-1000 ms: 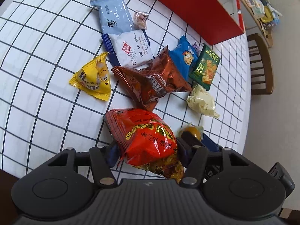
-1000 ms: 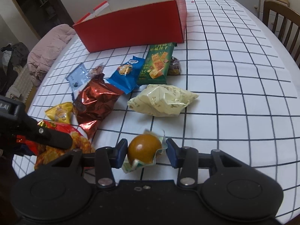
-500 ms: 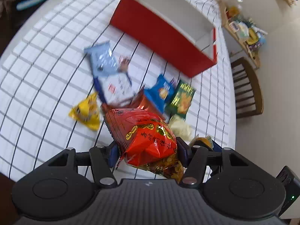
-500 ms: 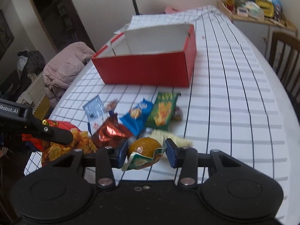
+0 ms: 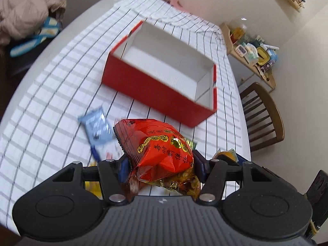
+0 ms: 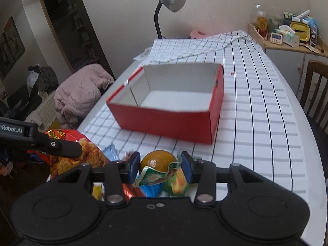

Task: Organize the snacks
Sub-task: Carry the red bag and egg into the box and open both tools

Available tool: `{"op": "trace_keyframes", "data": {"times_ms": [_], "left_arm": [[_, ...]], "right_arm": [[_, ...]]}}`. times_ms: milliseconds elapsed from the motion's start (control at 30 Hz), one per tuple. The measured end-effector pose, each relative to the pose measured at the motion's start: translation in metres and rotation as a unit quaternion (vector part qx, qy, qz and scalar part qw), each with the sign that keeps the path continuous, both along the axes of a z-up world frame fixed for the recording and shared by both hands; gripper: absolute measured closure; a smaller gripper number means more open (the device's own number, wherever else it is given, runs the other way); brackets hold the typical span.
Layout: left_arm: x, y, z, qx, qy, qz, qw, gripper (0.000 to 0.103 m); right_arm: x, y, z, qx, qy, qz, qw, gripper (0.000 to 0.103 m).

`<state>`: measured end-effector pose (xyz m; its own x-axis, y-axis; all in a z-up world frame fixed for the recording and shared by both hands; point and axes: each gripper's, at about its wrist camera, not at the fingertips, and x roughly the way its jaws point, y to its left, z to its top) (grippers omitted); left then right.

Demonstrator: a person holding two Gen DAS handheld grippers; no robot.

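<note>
My left gripper (image 5: pixel 161 167) is shut on a red snack bag (image 5: pixel 157 149) with gold print and holds it above the table. The bag also shows at the left of the right wrist view (image 6: pixel 82 149). My right gripper (image 6: pixel 161 167) is shut on a round orange-brown snack (image 6: pixel 158 160) in a clear wrapper with a green label. An open red box (image 5: pixel 155 88) with a white inside stands ahead of both grippers; in the right wrist view (image 6: pixel 170 121) it looks empty. A light blue packet (image 5: pixel 96 126) lies on the cloth below the left gripper.
The table has a white checked cloth (image 6: pixel 256 106). Other snack packets lie blurred under the right gripper (image 6: pixel 151 190). A wooden chair (image 5: pixel 264 114) stands at the right edge. A desk lamp (image 6: pixel 170 2) stands behind the box, and a cluttered shelf (image 6: pixel 287 34) is at the far right.
Both grippers have risen and tilted up with their snacks. The pile of packets has dropped below the views, and the red box now shows whole and nearer.
</note>
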<state>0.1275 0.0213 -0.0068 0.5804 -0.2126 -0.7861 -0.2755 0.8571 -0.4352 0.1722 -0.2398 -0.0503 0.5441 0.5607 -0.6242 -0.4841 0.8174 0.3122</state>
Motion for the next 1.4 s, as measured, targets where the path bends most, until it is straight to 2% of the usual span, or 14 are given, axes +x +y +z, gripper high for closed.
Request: {"op": "trace_keyframes", "data": {"times_ms": [400, 667, 867, 1067, 1400], "left_arm": [[0.098, 0.038, 0.011, 0.049, -0.013, -0.039, 0.998, 0.043], [0.165, 0.056, 0.001, 0.085, -0.001, -0.062, 0.9944, 0.043], [0.208, 0.054, -0.018, 0.104, 0.015, -0.094, 0.9901, 0.043], [0.242, 0.049, -0.044, 0.119, 0.048, -0.122, 0.9841, 0.043], [0.263, 0.033, -0.086, 0.16, 0.106, -0.162, 0.968, 0.043]], "right_arm": [[0.077, 0.042, 0.013, -0.028, -0.017, -0.039, 0.999, 0.061], [0.131, 0.071, 0.0, -0.061, -0.004, -0.054, 0.997, 0.061], [0.164, 0.089, -0.02, -0.087, 0.017, -0.044, 0.995, 0.061], [0.185, 0.107, -0.043, -0.116, 0.05, -0.028, 0.992, 0.061], [0.192, 0.126, -0.07, -0.159, 0.069, -0.006, 0.985, 0.061]]}}
